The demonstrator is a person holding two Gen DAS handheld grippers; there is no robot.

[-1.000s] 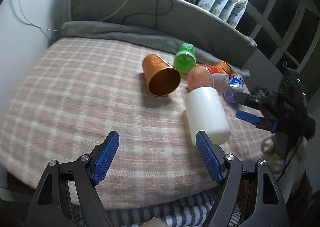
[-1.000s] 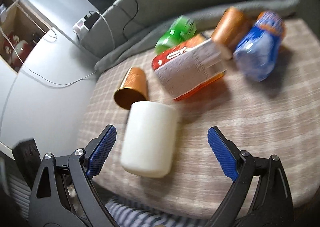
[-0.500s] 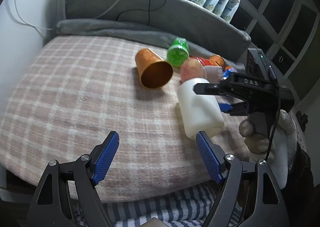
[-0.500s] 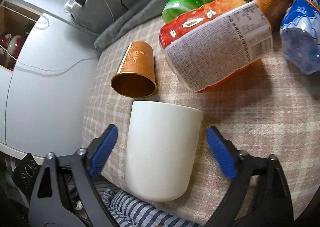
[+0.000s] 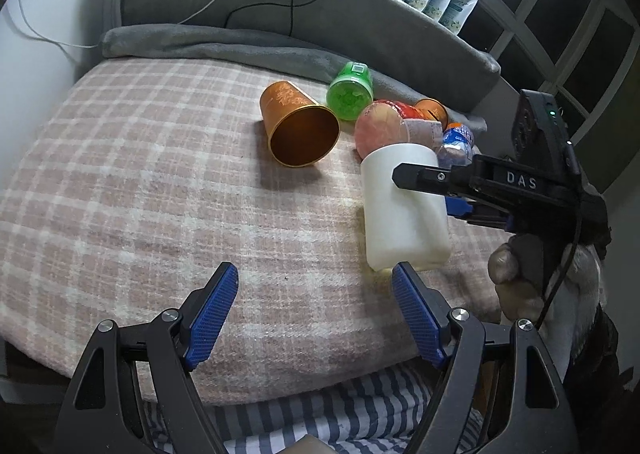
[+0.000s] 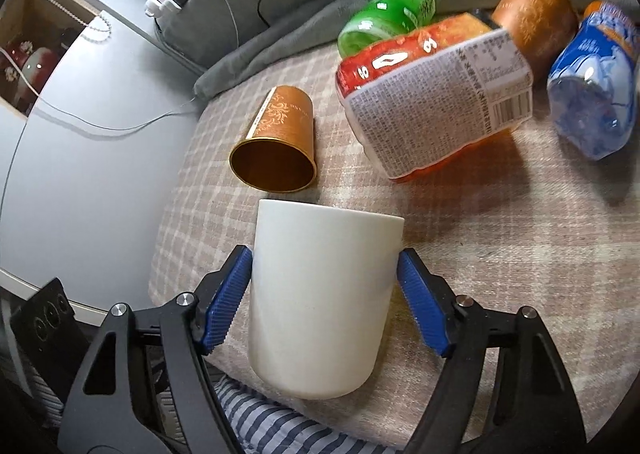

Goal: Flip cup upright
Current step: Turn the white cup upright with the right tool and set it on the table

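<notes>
left wrist view: left gripper point(image 5: 314, 314) spread wide above the near edge of the checked blanket point(image 5: 140, 182), holding nothing, blue pads point(image 5: 212, 314) clear of everything. white cup point(image 5: 404, 206) lying on its side on the blanket, just beyond the right-hand pad, closed base toward the camera. right gripper point(image 5: 432, 190) reaching in from the right across the cup, one black finger over the cup's upper side, a blue pad showing at its far side; gloved hand point(image 5: 516, 278) wrapped around the handle. gold cup point(image 5: 298, 128) on its side farther back, open mouth toward the camera, apart from the white cup. green bottle point(image 5: 350, 94), red bottle point(image 5: 384, 126), second gold cup point(image 5: 432, 110) and blue bottle point(image 5: 456, 142) clustered behind the white cup. grey cushion point(image 5: 280, 14) along the far edge, with cables draped over it. right wrist view: right gripper point(image 6: 324, 294) straddling the white cup point(image 6: 320, 302), both blue pads point(image 6: 224, 298) pressed against its sides, clamped on it. cup still lying on the blanket point(image 6: 500, 254), rim pointing away, base at the near edge over striped fabric point(image 6: 272, 422). gold cup point(image 6: 276, 146) just beyond the rim, not touching. red bottle point(image 6: 436, 90), green bottle point(image 6: 388, 14), second gold cup point(image 6: 536, 14) and blue bottle point(image 6: 592, 82) lying farther off to the right.
</notes>
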